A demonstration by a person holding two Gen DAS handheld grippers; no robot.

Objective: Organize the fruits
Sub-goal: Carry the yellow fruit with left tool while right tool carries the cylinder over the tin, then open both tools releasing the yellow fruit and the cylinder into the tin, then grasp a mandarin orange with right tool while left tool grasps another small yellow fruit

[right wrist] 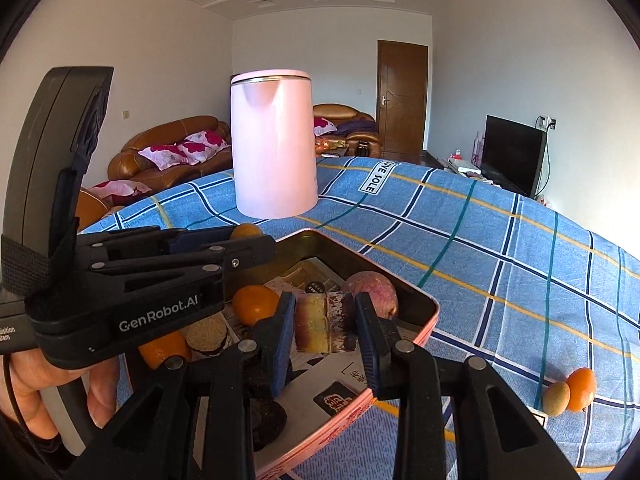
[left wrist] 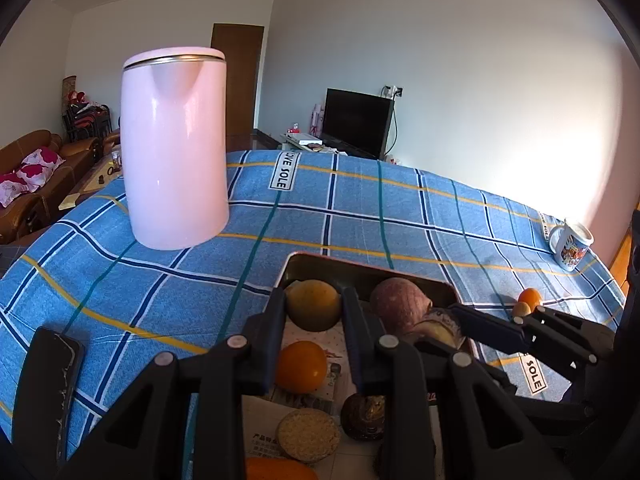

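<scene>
Held piece: yellow-and-dark fruit chunk (right wrist: pixel 325 323) clamped in right gripper (right wrist: pixel 323 320) fingers, over tin tray (right wrist: pixel 424 320).
Left gripper (left wrist: pixel 313 316): fingers wide around yellow fruit (left wrist: pixel 313 310), empty.
Loose fruits: orange (right wrist: pixel 581 389), table's right edge.

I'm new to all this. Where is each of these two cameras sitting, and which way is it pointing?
Left wrist view: sits on the left gripper, looking along its fingers over the tray of fruit; the right gripper shows at right.
Right wrist view: sits on the right gripper, which grips a cut chunk over the tray; the left gripper and the person's hand show at left.
Both share the pink kettle, checked cloth and television.
</scene>
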